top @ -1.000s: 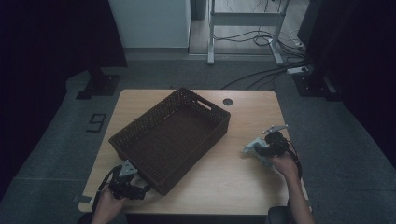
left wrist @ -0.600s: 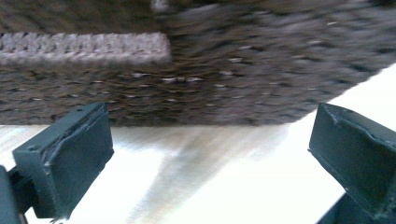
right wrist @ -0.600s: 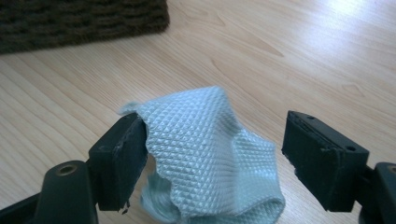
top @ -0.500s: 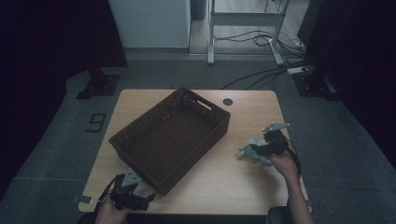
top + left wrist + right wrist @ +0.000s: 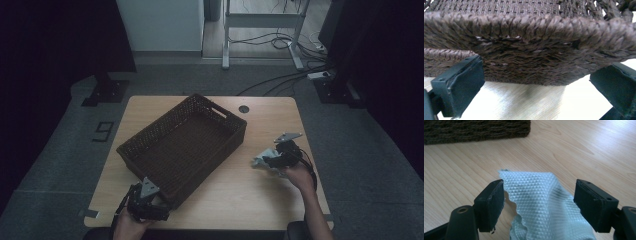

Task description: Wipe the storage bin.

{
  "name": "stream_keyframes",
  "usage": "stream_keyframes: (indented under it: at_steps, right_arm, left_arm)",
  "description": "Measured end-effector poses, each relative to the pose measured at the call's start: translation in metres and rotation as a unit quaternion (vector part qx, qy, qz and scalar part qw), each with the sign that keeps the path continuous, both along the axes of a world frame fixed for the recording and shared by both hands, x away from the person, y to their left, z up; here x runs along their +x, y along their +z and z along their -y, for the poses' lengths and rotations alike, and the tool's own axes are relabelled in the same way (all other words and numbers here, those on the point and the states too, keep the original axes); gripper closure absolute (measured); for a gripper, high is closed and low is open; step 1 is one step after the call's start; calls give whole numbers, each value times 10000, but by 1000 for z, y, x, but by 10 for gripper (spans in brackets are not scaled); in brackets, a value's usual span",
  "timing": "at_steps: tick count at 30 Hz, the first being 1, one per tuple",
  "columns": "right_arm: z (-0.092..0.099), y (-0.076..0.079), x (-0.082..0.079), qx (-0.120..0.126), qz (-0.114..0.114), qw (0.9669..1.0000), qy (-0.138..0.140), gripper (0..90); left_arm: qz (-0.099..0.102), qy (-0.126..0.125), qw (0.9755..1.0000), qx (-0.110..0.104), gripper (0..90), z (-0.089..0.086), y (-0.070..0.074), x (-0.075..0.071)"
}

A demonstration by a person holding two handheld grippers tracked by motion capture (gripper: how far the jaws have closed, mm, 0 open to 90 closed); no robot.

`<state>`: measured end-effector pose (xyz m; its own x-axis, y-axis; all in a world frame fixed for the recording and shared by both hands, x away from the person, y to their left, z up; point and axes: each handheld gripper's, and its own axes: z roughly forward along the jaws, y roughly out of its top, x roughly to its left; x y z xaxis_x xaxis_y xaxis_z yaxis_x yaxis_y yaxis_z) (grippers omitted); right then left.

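While both grippers rest low over the table:
Left gripper (image 5: 156, 202): jaws apart, facing basket (image 5: 185, 142) corner.
Right gripper (image 5: 540, 202): jaws just widened, cloth (image 5: 541, 205) lying loose between them.

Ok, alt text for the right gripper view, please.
A pale blue textured cloth lies on the wooden table between the right gripper's two open black jaws, which don't clamp it. A dark woven basket edge sits at the upper left.

Dim high view, bright sharp close-ups
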<state>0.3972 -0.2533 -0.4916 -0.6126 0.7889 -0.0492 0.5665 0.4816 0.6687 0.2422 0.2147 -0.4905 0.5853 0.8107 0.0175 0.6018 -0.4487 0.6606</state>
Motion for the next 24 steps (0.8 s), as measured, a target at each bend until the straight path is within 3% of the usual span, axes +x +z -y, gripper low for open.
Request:
stream_keyframes:
  at_steps: [18,24]
  right_arm:
    - [-29,-3,6,234,-83,9981,562,258]
    - [-42,-2,8,205,-67,9968,774,287]
  left_arm:
    - [-216,623,9978,72,0,-59,-1,25]
    - [-157,910,9956,173,7,-76,-1,34]
